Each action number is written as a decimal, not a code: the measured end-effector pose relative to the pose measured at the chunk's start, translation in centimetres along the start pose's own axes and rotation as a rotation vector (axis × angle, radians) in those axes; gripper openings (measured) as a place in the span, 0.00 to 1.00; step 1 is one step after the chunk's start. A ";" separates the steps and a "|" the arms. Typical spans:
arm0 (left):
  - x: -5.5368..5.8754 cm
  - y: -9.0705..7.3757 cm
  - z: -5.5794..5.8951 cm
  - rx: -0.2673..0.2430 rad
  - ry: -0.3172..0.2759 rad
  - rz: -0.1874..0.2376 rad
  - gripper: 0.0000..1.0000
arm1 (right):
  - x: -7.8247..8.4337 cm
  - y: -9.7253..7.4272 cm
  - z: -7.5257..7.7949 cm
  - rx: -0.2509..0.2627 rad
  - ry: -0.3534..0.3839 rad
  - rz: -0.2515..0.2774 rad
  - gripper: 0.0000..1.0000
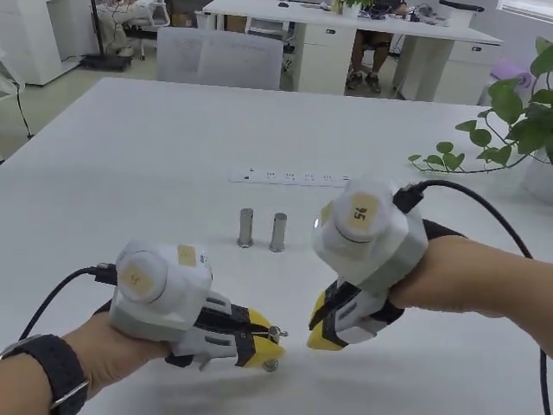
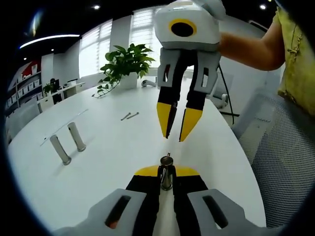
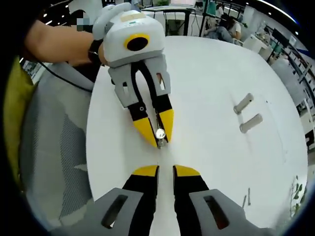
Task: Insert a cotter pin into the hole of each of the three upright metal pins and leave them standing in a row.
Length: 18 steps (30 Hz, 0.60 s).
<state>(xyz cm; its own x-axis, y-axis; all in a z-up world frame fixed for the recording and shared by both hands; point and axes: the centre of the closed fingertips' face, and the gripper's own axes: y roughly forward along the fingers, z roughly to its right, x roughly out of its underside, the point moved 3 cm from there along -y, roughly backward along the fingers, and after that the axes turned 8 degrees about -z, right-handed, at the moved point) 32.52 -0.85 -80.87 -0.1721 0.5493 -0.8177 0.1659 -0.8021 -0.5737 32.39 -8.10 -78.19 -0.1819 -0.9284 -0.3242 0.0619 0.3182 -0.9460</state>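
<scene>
Metal pin (image 2: 167,170) in left gripper (image 1: 274,343); two others (image 1: 246,227) upright before power strip (image 1: 289,177).

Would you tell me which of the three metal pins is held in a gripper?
The pin in the left gripper; the other two pins stand free on the table.

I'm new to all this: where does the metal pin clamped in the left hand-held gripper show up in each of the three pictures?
Head view: held metal pin low centre, at the yellow tips of the left hand-held gripper.
Left gripper view: bottom centre, upright between that view's own jaws.
Right gripper view: centre, seen end-on.
Shared landmark: the two standing pins.
</scene>
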 end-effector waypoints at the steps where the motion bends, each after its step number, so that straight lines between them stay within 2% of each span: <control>1: 0.1 -0.1 -0.1 -0.003 0.000 0.000 0.07 | 0.1 -0.1 0.1 0.001 0.018 0.017 0.13; 8: 1.0 -1.8 -1.5 -0.029 -0.020 -0.006 0.06 | 0.7 -0.1 0.3 -0.002 0.070 0.051 0.12; 12: 1.3 -3.2 -3.2 -0.056 -0.026 -0.005 0.06 | 0.8 0.3 0.1 -0.011 0.081 0.053 0.12; 18: 1.7 -5.3 -6.1 -0.096 -0.023 -0.026 0.06 | 0.7 1.1 -0.4 -0.029 0.093 0.060 0.12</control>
<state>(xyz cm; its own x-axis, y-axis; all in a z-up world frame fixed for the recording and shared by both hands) 37.29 5.81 -79.50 -0.1994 0.5631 -0.8019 0.2535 -0.7609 -0.5973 31.98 -8.30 -79.42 -0.2691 -0.8860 -0.3776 0.0471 0.3795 -0.9240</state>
